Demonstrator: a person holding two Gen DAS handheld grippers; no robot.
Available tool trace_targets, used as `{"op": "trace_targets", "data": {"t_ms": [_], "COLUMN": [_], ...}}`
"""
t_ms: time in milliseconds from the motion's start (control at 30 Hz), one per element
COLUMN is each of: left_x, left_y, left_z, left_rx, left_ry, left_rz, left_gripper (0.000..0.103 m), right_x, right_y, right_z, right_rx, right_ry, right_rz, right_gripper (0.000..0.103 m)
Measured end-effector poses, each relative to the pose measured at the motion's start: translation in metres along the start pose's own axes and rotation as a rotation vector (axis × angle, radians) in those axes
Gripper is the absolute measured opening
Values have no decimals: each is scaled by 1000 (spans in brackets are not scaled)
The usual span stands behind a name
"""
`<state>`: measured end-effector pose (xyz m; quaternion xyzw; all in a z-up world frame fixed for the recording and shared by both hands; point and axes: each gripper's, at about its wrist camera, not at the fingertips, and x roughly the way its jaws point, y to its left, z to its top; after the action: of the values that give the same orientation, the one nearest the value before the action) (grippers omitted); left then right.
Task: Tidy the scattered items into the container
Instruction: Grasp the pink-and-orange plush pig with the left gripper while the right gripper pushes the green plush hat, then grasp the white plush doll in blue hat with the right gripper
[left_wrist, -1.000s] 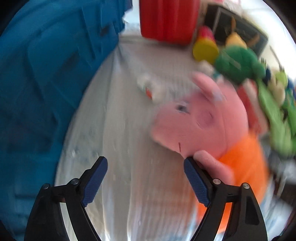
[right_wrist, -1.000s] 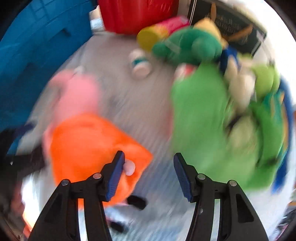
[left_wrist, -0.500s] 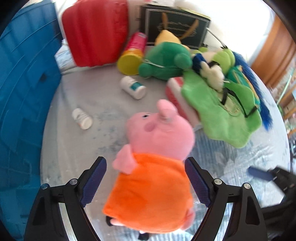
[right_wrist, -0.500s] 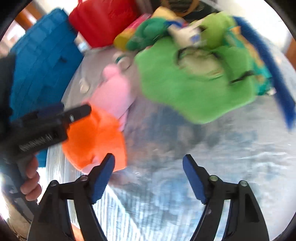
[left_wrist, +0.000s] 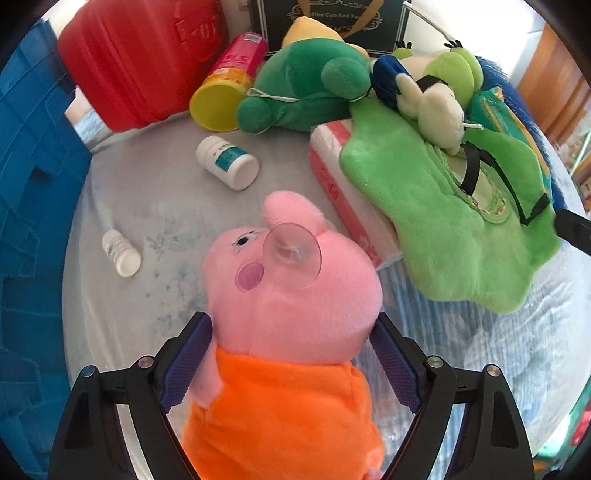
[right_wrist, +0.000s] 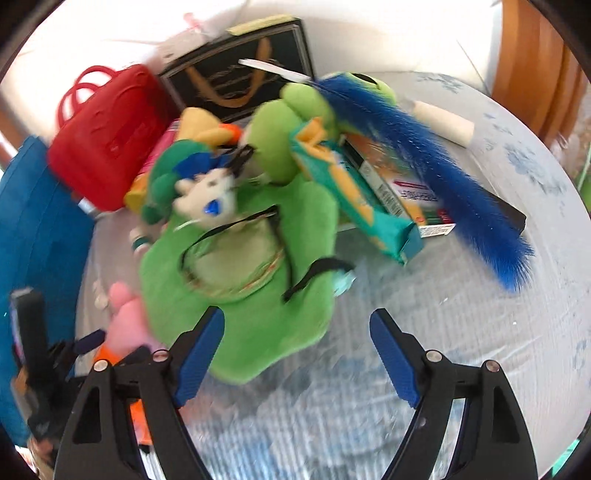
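- The left tool (left_wrist: 291, 362) points steeply down over the pink pig plush (left_wrist: 291, 295), its jaws spread wide on either side of the toy where the pink head meets the orange body; whether the blue pads actually press the plush I cannot tell, they stand just beside it.
- The pig lies on the pale tabletop (left_wrist: 155, 206) with a clear suction cup (left_wrist: 292, 255) on its head.
- The blue container (left_wrist: 29, 221) runs along the left edge of the left view (its ribbed wall only, the inside is not seen).
- Two white bottles lie on their sides: a small one (left_wrist: 121, 252) near the container, a larger teal-labelled one (left_wrist: 227, 162) farther back.
- Behind them stand a red bag (left_wrist: 136, 59) and a yellow-capped tube (left_wrist: 225, 88).
- The right tool (right_wrist: 297, 354) has its jaws opening, nothing between them but bare tabletop; the flat green plush (right_wrist: 251, 295) lies just ahead of its left finger.
- A blue furry tail (right_wrist: 436, 170) drapes across boxes (right_wrist: 410, 195) on the right.
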<state>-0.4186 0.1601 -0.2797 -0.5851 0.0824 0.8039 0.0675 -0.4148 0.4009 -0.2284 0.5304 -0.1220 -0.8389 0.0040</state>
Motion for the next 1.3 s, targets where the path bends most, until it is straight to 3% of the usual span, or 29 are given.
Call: {"op": "trace_targets", "data": {"t_ms": [100,167,200,233,267,367,433,567,767,933,1100,1133,1200,1233,1300], "left_x": [9,7,4,1,-4,-21,-33,-58,-74,-79,-69,-69,-71,-72,-74], "left_y": [-1,0,1,3,4,6,5,-1,-2,-2,-3,-3,-3,-3,0], "left_z": [3,6,7,8,10,11,10,-5,-34,-52,-64,-66,-67,-68,-68], "left_rx": [0,-15,-24,-33,-42,-53,-52,-34,2,8,3,2,3,2,-4], "left_ry": [11,-2,-9,-18,-29,-74,-100,-142,-194,-168,-123,-120,-120,-121,-126], "left_rz": [31,32,29,24,21,18,16,10,3,-37,-26,-27,-25,-22,-18], "left_gripper": [86,78,77,74,72,69,67,57,57,63,66,66,67,70,74], "right_x": [15,29,36,41,44,32,16,-12,-44,-49,-65,-68,-73,-73,-71], "right_y": [-12,-13,-12,-11,-10,-5,-6,-22,-66,-97,-101,-97,-84,-79,-64], "right_z": [5,7,8,8,7,6,2,-17,-84,-133,-150,-149,-147,-145,-138], "right_rx": [22,27,20,15,17,-16,-28,-10,70,138,149,135,93,74,30], "right_ry": [22,40,51,61,67,18,-13,-33,18,104,79,70,47,41,30], "right_rz": [-3,9,15,34,51,26,22,-14,-103,-182,-161,-154,-125,-110,-69], "right_gripper": [81,78,69,35,20,11,11,11,11,11,14,20,47,71,77]}}
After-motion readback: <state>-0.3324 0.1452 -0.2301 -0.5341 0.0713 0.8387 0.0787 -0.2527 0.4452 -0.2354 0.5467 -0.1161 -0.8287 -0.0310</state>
